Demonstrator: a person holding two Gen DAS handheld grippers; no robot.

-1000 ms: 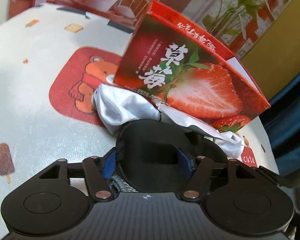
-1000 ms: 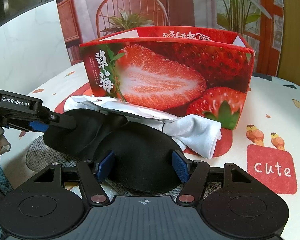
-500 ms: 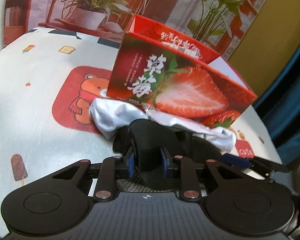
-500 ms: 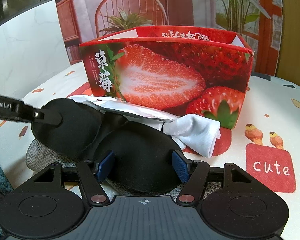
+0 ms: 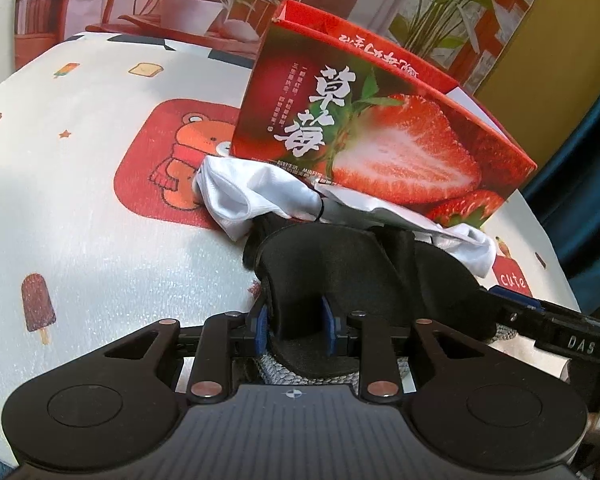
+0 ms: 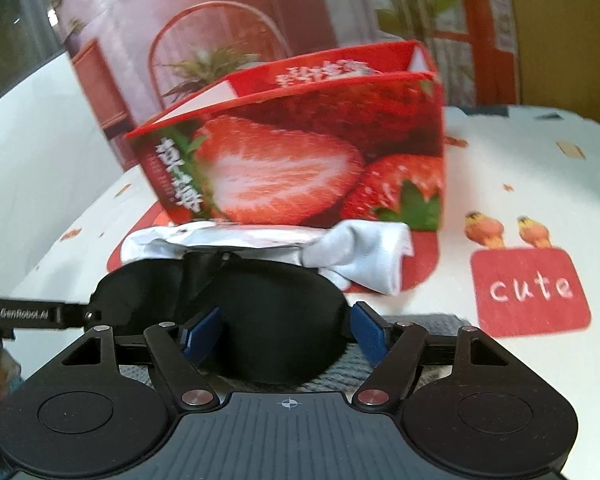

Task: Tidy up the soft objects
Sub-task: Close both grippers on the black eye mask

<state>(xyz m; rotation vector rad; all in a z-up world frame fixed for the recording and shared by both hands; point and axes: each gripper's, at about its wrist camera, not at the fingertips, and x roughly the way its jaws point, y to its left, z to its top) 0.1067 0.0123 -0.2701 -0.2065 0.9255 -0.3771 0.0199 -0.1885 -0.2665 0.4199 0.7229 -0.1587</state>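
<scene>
Black eye mask (image 5: 340,264) lies at the desk's (image 5: 100,240) near edge, in front of the strawberry box (image 5: 380,140), on a grey knit piece. Your left gripper (image 5: 294,330) is clamped on one lobe; your right gripper (image 6: 286,334) has just been opening, jaws apart around the other lobe. Risk: lifting one-sided drags the white cloth (image 5: 252,196) touching it.
</scene>
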